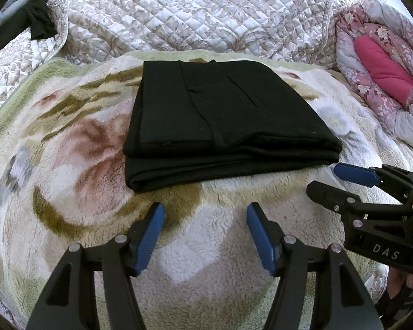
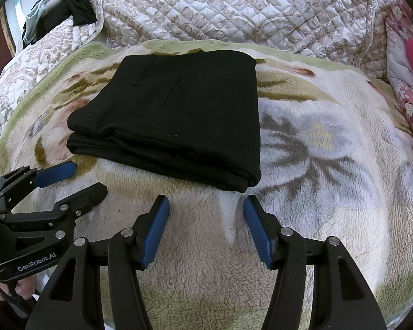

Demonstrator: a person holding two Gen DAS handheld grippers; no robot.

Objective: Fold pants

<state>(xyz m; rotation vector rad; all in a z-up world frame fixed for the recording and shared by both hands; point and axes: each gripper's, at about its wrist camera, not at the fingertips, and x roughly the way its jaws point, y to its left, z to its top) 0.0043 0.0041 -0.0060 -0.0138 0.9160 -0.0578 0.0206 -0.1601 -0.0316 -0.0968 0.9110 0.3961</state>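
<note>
Lying folded just ahead of both open, empty tools, the black pants [image 1: 228,121] sit nearer the right tool [image 2: 205,206] than the left tool [image 1: 205,211].

Black pants [image 1: 228,110]: matt knit cloth, faintly linty. Fleece blanket [image 1: 68,165]: fluffy, nubbly pile, faded floral print. Quilted bedspread [image 1: 192,8]: stitched cloth with slight sheen. Left gripper [image 1: 205,220], right gripper [image 2: 206,209]: matt black plastic, ribbed blue pads, shiny metal pins.
</note>
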